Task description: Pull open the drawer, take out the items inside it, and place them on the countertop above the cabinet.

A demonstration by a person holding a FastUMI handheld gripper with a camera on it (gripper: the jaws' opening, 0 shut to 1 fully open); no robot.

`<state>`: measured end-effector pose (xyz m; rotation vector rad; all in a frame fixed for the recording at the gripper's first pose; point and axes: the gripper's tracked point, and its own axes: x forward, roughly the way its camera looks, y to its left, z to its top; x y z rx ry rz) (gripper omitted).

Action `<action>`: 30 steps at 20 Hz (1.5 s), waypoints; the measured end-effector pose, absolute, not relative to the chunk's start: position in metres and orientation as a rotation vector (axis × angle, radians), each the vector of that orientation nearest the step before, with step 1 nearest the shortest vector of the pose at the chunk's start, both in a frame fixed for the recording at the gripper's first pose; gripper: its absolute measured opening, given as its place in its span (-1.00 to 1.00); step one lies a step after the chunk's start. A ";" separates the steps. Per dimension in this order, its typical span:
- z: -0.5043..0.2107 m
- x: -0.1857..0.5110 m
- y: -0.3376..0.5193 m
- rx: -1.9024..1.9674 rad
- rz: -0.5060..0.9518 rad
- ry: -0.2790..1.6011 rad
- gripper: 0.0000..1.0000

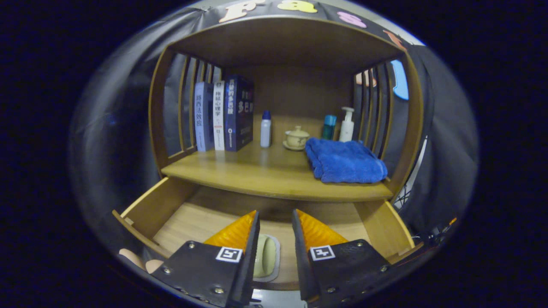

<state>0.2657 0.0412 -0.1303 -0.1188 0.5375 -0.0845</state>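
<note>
Hovering at the frame's lower centre, the claw point(276, 239) stood apart over a pale rounded soap-like item point(266, 256) in the open wooden drawer point(171, 209); it looked light, slippery, best gripped across its sides.

Open gripper point(276, 222) over open drawer point(180, 214), perhaps soap point(265, 256) between fingers

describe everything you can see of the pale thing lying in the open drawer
The pale item lies flat on the wooden floor of the pulled-open drawer, near its front. It looks like a smooth, rounded, greenish-cream lump sitting in a lighter flat surround with rounded corners, perhaps packaging; I cannot tell what it is. The gripper hangs open above it, and the left finger hides the item's left side. Neither finger clearly touches it.
</note>
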 end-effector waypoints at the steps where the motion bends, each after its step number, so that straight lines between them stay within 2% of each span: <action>1: -0.140 0.266 0.045 -0.103 -0.071 0.579 -0.13; 9: -0.208 0.268 0.058 -0.150 -0.018 0.813 -0.13; 16: -0.242 0.263 0.054 -0.076 -0.065 0.961 -0.14; 19: -0.239 0.266 0.051 -0.120 -0.062 0.938 -0.15; 20: -0.240 0.267 0.050 -0.143 -0.055 0.943 -0.58; 24: -0.230 0.271 0.051 -0.137 -0.056 0.893 -0.57; 30: -0.178 0.281 0.063 -0.114 -0.038 0.746 -0.58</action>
